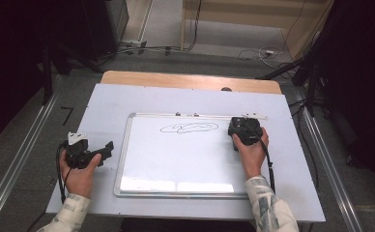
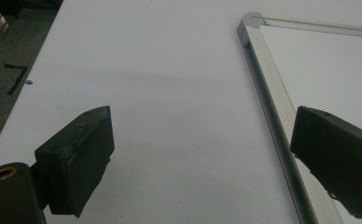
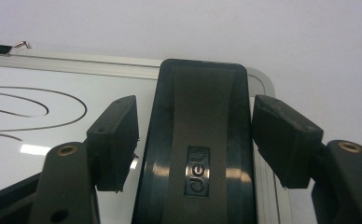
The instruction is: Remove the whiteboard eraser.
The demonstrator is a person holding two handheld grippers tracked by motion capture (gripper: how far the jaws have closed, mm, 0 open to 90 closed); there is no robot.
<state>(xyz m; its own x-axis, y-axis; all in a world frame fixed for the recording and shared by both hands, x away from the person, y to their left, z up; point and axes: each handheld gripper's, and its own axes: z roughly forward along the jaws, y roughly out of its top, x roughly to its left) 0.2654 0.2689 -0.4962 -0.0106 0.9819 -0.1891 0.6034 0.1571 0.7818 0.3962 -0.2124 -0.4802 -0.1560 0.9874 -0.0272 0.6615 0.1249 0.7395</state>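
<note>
Scribble [image 1: 189, 127] left of eraser [image 3: 200, 140] on whiteboard [image 1: 127, 159]; right gripper [image 3: 195, 135] clamps eraser, left gripper [image 2: 202, 158] wide, empty.

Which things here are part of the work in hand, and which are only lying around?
Part of the work:
- eraser, between the right gripper jaws
- whiteboard with the scribble

Only around:
- left gripper, open over the bare table
- cables on the floor

Grey carpeted floor [image 1: 21, 145], wooden table [image 1: 190, 79], loose cables [image 1: 260, 52], dark surroundings.
</note>
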